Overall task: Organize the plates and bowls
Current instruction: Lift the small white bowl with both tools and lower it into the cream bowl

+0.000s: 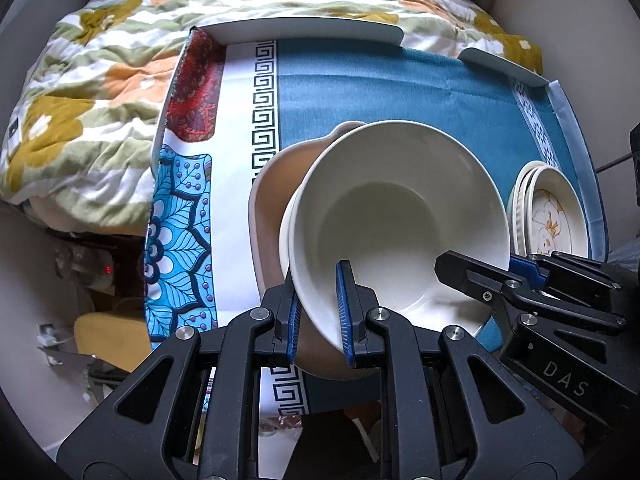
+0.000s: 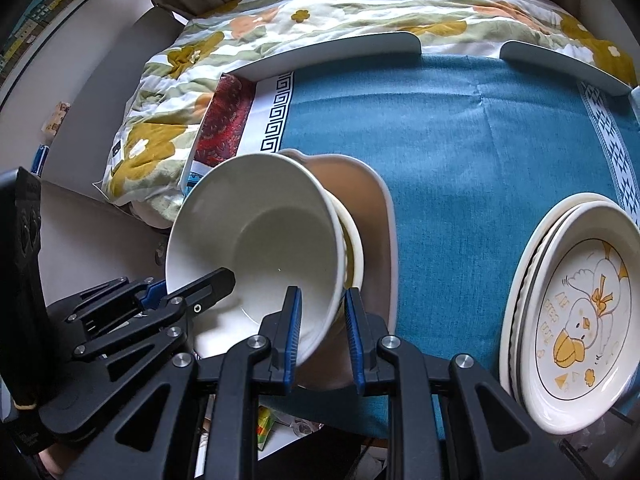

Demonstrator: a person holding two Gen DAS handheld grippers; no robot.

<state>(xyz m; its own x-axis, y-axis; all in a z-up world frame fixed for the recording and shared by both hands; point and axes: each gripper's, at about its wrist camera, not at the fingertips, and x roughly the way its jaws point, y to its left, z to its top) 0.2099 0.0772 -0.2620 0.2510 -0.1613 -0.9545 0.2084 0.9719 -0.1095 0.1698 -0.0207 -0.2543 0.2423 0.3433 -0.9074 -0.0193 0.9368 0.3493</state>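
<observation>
White bowl [image 1: 394, 216] – rigid, glazed, breakable; I pinch its rim with left gripper [image 1: 320, 312] and right gripper [image 2: 322, 330], both clamped.

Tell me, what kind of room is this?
Probably a bedroom at home. A flowery quilt lies on a bed behind the small table with a blue cloth, and a framed picture hangs on the wall.

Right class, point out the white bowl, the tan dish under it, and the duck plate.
white bowl [image 1: 384, 216]: left wrist view, inner bottom.
tan dish [image 2: 372, 216]: right wrist view, right rim.
duck plate [image 2: 580, 320]: right wrist view, printed centre.
</observation>
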